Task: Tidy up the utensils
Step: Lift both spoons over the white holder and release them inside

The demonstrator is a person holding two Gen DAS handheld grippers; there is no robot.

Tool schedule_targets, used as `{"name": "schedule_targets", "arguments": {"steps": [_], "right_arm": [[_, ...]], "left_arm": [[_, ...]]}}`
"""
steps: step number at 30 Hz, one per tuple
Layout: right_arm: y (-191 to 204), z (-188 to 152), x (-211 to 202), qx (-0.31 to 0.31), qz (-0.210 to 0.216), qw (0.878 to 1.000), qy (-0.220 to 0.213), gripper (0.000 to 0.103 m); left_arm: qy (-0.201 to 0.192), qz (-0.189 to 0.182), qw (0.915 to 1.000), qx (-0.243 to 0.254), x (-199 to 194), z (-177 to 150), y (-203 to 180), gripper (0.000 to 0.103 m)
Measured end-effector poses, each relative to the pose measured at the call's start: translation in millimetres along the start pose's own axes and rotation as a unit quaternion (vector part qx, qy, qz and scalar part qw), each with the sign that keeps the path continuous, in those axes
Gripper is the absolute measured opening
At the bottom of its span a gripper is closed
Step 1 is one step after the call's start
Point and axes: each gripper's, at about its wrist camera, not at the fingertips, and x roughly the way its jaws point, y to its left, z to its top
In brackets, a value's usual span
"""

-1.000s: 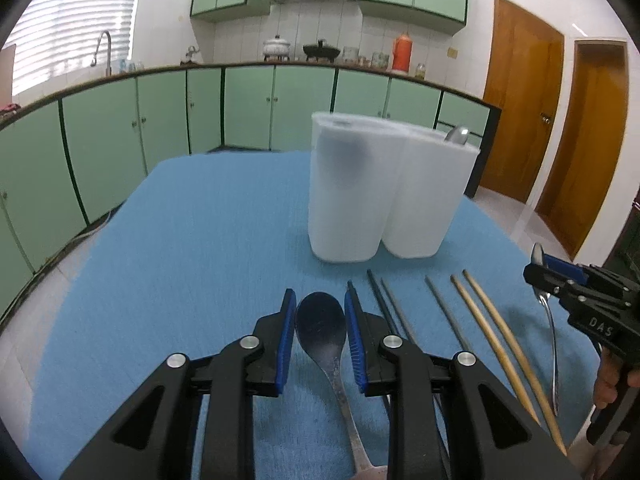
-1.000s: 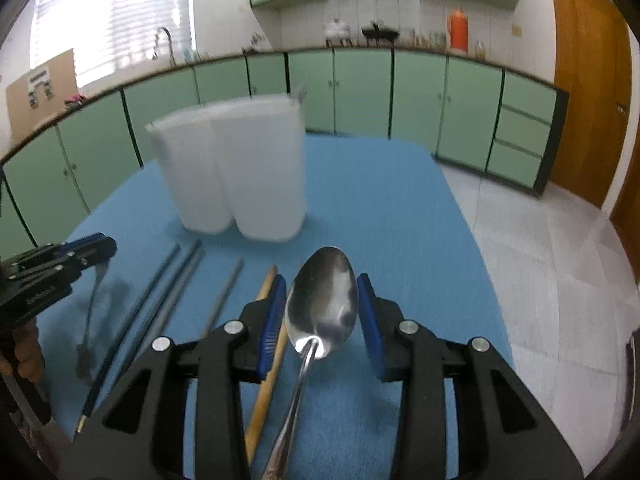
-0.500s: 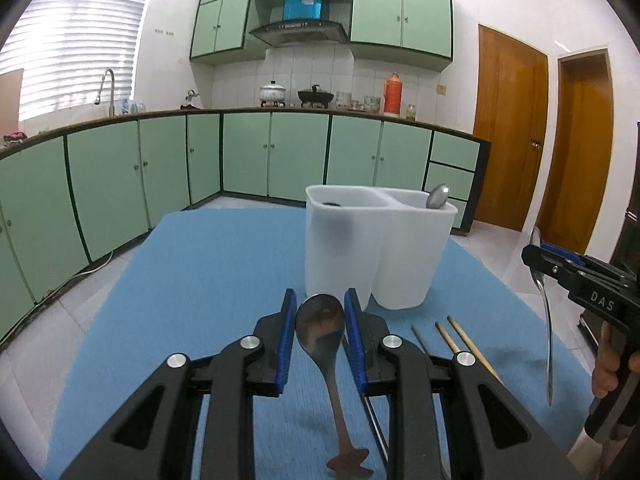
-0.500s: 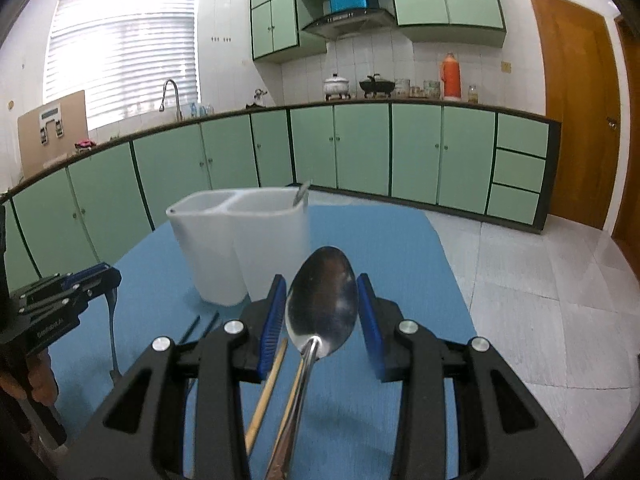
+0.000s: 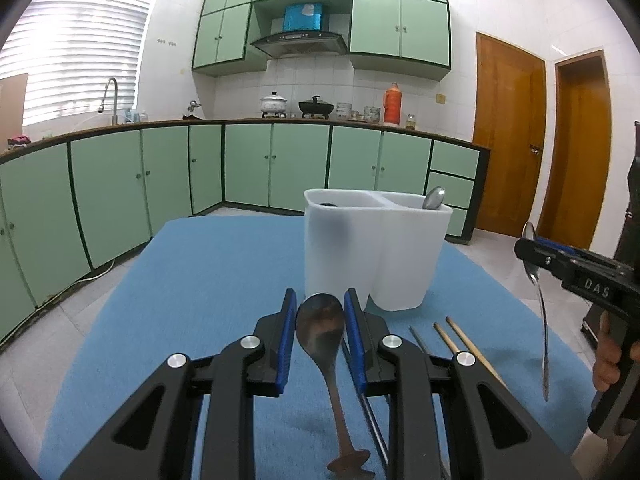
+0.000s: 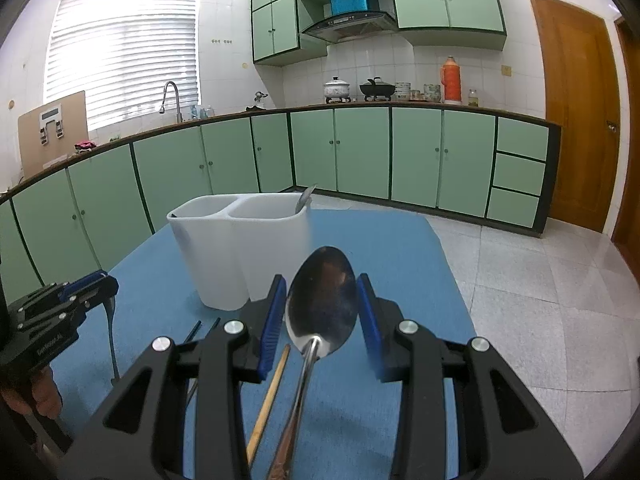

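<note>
Two spoons are up off the blue table cover (image 5: 192, 280), one in each gripper, both on the near side of the white two-compartment holder (image 5: 376, 252). Closed on a dull dark spoon (image 5: 322, 328) by its bowl is the left gripper (image 5: 320, 320); the bowl faces the holder and the handle runs back toward the camera, dipping down. Pinched shut on a shiny spoon (image 6: 322, 316) the same way is the right gripper (image 6: 322, 312), bowl forward and handle trailing back and down.

Only the left wrist view shows the shiny spoon side-on, right of the holder, its long axis close to vertical with the handle hanging below the right gripper's fingers. Only the right wrist view shows the dark spoon hanging likewise, left of the holder. A third spoon (image 5: 434, 198) stands in the holder's right compartment, bowl up above the rim. Wooden chopsticks (image 5: 460, 332) and thin dark chopsticks (image 6: 196, 330) lie on the cover in front of the holder, pointing toward it.
</note>
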Motion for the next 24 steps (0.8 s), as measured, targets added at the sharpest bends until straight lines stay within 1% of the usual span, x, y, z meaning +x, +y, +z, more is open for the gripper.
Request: {"name": "schedule_targets", "arguments": {"steps": [6,11,24], "right_arm": [[1,0,-1,-0.002,0.001,1.000,0.000,0.035],[1,0,-1,-0.001,-0.001,1.000,-0.001,0.035],[4,17,-12,-0.008,0.006,1.000,-0.026,0.035]], "left_arm": [[0.001,-0.002,1.0000,-0.009,-3,1,5,0.024],[-0.005,0.000,0.9998,-0.018,-7,0,7,0.024],[-0.063,0.000,0.9978,-0.019,-35,23,11,0.023]]}}
